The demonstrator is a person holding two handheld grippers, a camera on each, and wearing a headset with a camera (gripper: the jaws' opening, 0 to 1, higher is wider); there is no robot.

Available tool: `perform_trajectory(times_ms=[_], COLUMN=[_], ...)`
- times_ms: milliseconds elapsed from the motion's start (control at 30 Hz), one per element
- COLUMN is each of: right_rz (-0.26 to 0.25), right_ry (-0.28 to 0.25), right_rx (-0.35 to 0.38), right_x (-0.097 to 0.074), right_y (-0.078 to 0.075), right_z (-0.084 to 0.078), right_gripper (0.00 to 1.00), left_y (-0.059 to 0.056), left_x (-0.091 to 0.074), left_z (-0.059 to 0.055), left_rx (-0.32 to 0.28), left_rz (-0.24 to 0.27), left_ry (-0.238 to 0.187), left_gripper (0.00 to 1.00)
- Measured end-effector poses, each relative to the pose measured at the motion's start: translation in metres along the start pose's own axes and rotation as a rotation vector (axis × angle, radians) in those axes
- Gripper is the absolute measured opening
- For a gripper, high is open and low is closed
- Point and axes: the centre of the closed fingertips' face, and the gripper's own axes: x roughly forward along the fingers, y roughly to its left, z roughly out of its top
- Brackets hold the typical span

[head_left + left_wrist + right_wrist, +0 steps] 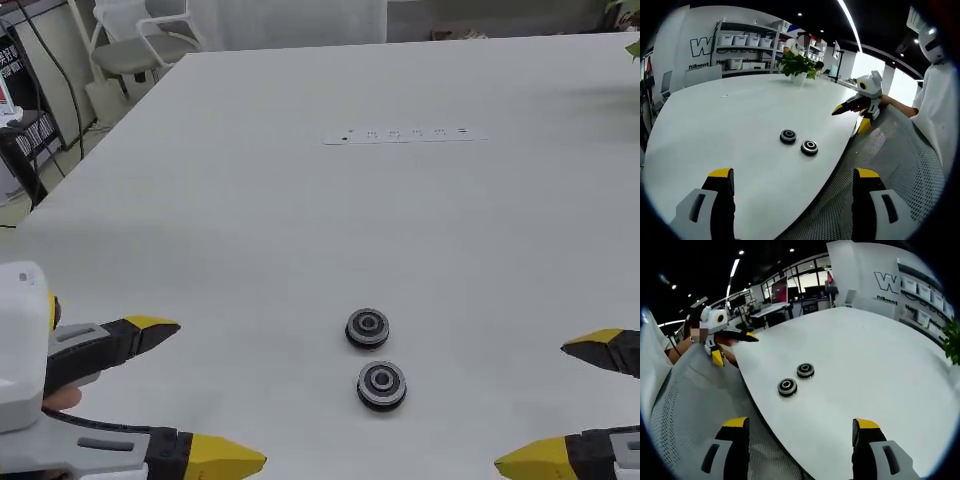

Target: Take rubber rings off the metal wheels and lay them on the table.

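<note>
Your left gripper point(215, 395) has its yellow-tipped jaws wide apart and holds nothing; your right gripper point(532, 405) is the same, its body cut off by the edge; between them the near wheel point(381, 386) lies flat on the smooth white table point(300, 220), the far wheel point(367, 328) just beside it at 12 o'clock; each round metal hub carries a dark ring; a white pot point(798, 77) holds a leafy plant.

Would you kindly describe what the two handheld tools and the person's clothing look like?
Both the left tool and right tool have black tapered jaws with yellow tips, grey inserts and white bodies. The person wears a white top.
</note>
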Motion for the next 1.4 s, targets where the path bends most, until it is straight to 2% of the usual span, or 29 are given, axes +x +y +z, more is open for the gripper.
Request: perform_trajectory(times_ms=[67,200,367,533,667,767,867,1067,1200,1267,1333,1400], right_rz=[0.013,0.007,0.005,0.020,0.025,0.021,0.027,0.066,0.117,0.152,0.156,0.166], right_ry=[-0.016,-0.040,-0.121,-0.147,-0.169,-0.209,-0.247,-0.279,-0.297,-0.282,-0.246,-0.249], right_rx=[0.001,-0.013,-0.036,-0.067,-0.116,-0.147,-0.177,-0.200,-0.228,-0.250,-0.261,-0.277], right_x=[-0.002,-0.008,-0.014,-0.013,-0.016,-0.020,-0.019,-0.008,0.007,0.018,0.028,0.034], right_y=[0.001,-0.003,-0.008,-0.005,-0.003,-0.004,-0.002,0.004,0.015,0.020,0.019,0.021], right_z=[0.005,0.016,0.041,0.057,0.076,0.099,0.118,0.140,0.152,0.150,0.146,0.144], right_gripper=[0.84,0.85,0.79,0.78,0.76,0.74,0.73,0.67,0.66,0.68,0.69,0.69], left_y=[0.003,0.005,0.003,0.006,0.007,0.008,0.009,0.007,0.009,0.010,0.010,0.009], left_x=[-0.002,-0.006,-0.009,-0.011,-0.008,-0.005,-0.002,0.006,0.014,0.018,0.022,0.026], left_z=[0.003,0.013,0.023,0.033,0.045,0.056,0.074,0.103,0.113,0.116,0.119,0.122], left_rx=[0.022,0.046,0.085,0.113,0.182,0.219,0.251,0.305,0.312,0.322,0.325,0.327], left_rz=[0.015,0.027,0.022,0.022,0.013,0.005,-0.003,-0.034,-0.047,-0.050,-0.053,-0.067], left_ry=[-0.004,-0.021,-0.026,-0.033,-0.032,-0.034,-0.058,-0.112,-0.122,-0.115,-0.117,-0.125], left_gripper=[0.97,0.97,0.97,0.96,0.94,0.92,0.92,0.90,0.86,0.86,0.85,0.84])
